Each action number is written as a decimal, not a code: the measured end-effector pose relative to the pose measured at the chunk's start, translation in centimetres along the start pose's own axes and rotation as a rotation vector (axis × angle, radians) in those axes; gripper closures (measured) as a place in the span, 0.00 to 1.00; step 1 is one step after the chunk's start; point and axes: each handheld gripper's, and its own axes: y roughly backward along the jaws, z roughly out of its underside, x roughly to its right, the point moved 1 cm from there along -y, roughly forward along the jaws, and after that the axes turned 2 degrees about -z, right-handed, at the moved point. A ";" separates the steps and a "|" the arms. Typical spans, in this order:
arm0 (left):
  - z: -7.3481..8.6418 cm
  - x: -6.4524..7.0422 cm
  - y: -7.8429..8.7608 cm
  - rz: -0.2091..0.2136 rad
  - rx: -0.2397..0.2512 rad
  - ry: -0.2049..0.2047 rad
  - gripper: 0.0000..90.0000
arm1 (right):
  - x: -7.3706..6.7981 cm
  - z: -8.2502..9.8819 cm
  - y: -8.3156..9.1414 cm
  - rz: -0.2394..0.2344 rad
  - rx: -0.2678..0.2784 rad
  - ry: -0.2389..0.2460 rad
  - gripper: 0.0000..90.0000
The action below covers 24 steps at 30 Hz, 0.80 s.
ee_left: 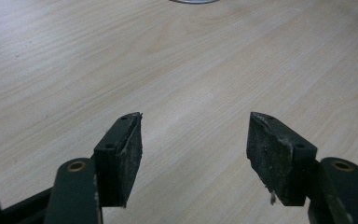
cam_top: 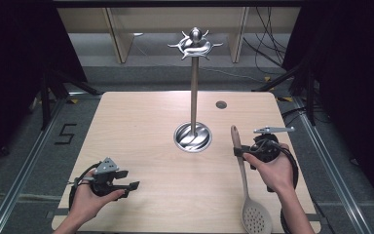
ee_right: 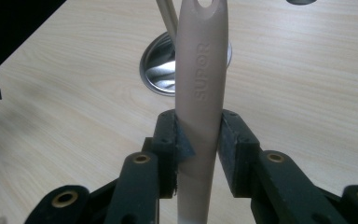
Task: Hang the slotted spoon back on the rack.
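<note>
Right tool (ee_right: 198,149) is clamped on the handle of the slotted spoon (cam_top: 245,180) — pads press both flat sides of the shaft just below the embossed lettering, near the end with the hanging hole. In the high view the spoon runs from the right tool toward the near edge of the worktop (cam_top: 141,126), perforated head nearest the person; whether the head is off the surface I cannot tell.

Handling, as judged: a light, stiff piece, likely nylon or similar plastic, not fragile. Smooth tapered handle — may slip or swing between the pads, since the head hangs far from the grip. A hold nearer mid-shaft would steady it; the present one keeps the hole free for a hook on the utensil stand (cam_top: 194,87), upright mid-worktop.

Left tool (ee_left: 195,154) has jaws wide apart, nothing between them, low over bare worktop at the near left.
</note>
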 end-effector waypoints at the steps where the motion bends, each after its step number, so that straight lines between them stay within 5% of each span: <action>1: 0.0 0.0 0.0 0.000 -0.004 -0.003 0.39 | 0.0 0.0 0.1 0.011 0.008 0.012 0.78; 16: 0.0 0.1 0.2 -0.004 0.009 -0.001 0.40 | -1.3 0.8 2.0 -0.017 0.123 0.058 0.78; 19: 0.0 0.1 0.2 -0.002 0.008 0.000 0.40 | -1.3 0.7 2.6 -0.018 0.155 0.113 0.78; 20: 0.0 0.1 0.2 -0.002 0.008 0.001 0.40 | -1.6 0.7 2.8 -0.036 0.158 0.077 0.78; 22: 0.1 0.1 0.2 -0.003 0.008 0.002 0.40 | -1.5 0.5 3.2 -0.032 0.178 0.118 0.78; 24: 0.1 0.1 0.2 -0.004 0.011 0.002 0.40 | -1.6 0.5 3.5 -0.048 0.197 0.103 0.78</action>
